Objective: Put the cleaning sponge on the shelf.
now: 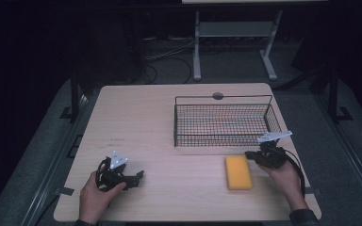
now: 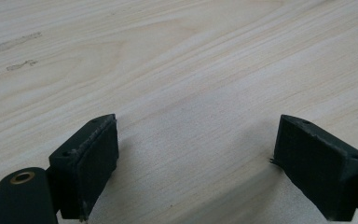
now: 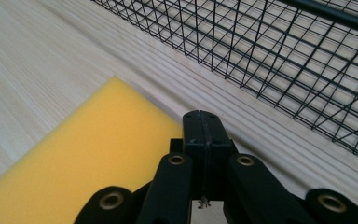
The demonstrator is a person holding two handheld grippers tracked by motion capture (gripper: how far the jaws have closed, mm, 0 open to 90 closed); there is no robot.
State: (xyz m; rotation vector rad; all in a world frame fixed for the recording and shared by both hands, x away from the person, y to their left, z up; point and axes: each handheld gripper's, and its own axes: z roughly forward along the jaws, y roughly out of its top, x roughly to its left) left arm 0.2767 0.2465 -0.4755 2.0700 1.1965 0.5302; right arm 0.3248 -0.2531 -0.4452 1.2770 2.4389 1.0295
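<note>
A pale wooden table (image 1: 151, 122) takes up most of the scene, its grain running plain and bare across the near half. Toward the far right of it sits a black wire basket (image 1: 226, 123), long side facing the person, with nothing visible inside it. In front of the basket, near the table's front edge on the right, a yellow sponge (image 1: 238, 172) lies flat, its long side running away from the person; it sits near the basket but apart from it. The right gripper (image 1: 250, 154) is held low just off the sponge's far right corner, between sponge and basket, and its jaws are pressed tight together with nothing between them; from the right gripper view the closed tip (image 3: 204, 135) hangs over the sponge's (image 3: 88, 154) edge, with the basket's mesh wall (image 3: 261, 51) close behind, though I cannot tell whether the tip touches the foam. Well apart, at the front left, the left gripper (image 1: 139, 175) rests low over bare wood, its jaws spread wide and holding nothing.
</note>
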